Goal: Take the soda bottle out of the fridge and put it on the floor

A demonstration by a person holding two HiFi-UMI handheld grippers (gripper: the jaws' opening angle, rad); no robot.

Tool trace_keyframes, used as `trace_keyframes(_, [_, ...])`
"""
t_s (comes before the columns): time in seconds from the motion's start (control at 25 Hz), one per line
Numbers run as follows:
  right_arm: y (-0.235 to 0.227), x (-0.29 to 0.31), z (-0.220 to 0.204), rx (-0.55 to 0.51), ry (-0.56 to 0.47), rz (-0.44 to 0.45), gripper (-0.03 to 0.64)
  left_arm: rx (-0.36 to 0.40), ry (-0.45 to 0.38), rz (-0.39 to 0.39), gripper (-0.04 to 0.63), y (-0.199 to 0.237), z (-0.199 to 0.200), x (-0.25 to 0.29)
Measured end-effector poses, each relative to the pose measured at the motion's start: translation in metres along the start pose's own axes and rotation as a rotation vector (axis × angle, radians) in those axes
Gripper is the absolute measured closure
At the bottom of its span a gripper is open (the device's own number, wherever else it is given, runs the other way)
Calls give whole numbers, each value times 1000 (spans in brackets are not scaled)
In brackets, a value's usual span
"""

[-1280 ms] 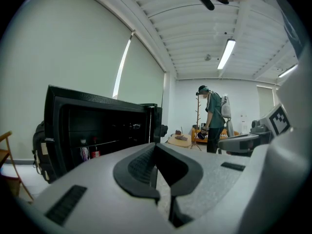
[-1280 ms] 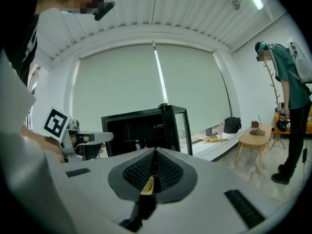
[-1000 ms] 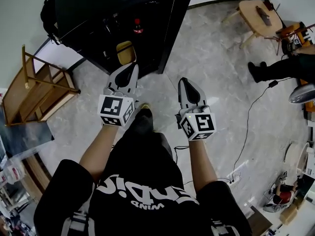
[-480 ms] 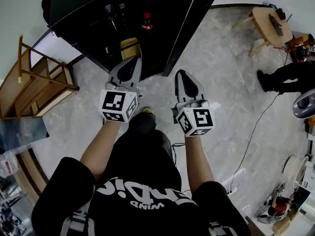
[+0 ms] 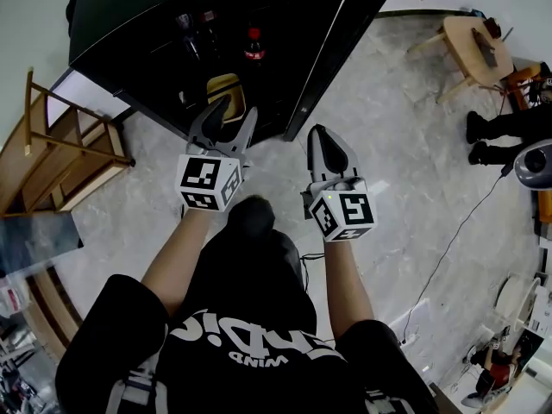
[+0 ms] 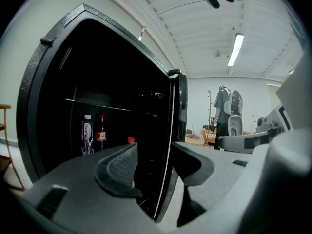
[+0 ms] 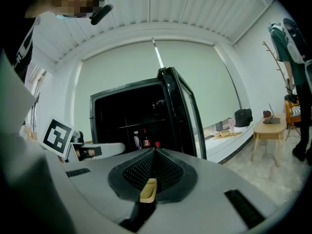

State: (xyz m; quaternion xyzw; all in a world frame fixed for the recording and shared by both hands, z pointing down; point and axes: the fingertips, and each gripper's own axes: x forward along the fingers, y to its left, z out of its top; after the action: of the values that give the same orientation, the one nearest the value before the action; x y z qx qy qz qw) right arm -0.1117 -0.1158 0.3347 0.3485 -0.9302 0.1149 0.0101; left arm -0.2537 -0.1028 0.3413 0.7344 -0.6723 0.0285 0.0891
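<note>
Spreading its jaws, the left gripper [image 5: 235, 110] is now holding them apart with nothing gripped, where half a second ago they were pressed together. In its own view only the edge of the open fridge door [image 6: 170, 145] is showing through the gap. The right gripper [image 5: 319, 136] is keeping its jaws closed on nothing, as before, and is riding beside the left one. Both are pointing at the black fridge [image 5: 129, 15], which is filling more of the top of the head view than a second ago. The left jaw tips are now overlapping the yellow object [image 5: 226, 84] low in the opening instead of lying just short of it. The soda bottle [image 6: 101, 134], dark with a red cap and red label, is standing upright on a shelf inside the fridge, just beside a clear bottle [image 6: 87, 133] and well apart from both grippers. Another red cap [image 6: 130, 140] is peeking over the left jaw. A bystander's legs [image 5: 509, 132] are lying nearer the head view's right edge than before.
</note>
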Motion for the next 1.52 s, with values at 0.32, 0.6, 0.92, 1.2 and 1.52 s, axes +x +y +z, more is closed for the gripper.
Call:
trace_keyframes(0.32, [-9, 11, -2, 8, 12, -3, 595, -14, -2, 56, 193, 20, -12, 24])
trace_keyframes(0.6, [-15, 22, -6, 16, 23, -1, 595, -28, 48, 99, 193, 46, -39, 62])
trace_keyframes(0.92, [-31, 25, -16, 38, 35, -28, 595, -17, 91, 135, 189, 73, -64, 123])
trace_keyframes(1.2, [-41, 28, -33, 56, 68, -34, 595, -10, 124, 140, 189, 92, -83, 179])
trace_keyframes(1.52, [-53, 31, -47, 66, 95, -47, 595, -13, 162, 136, 190, 112, -99, 223])
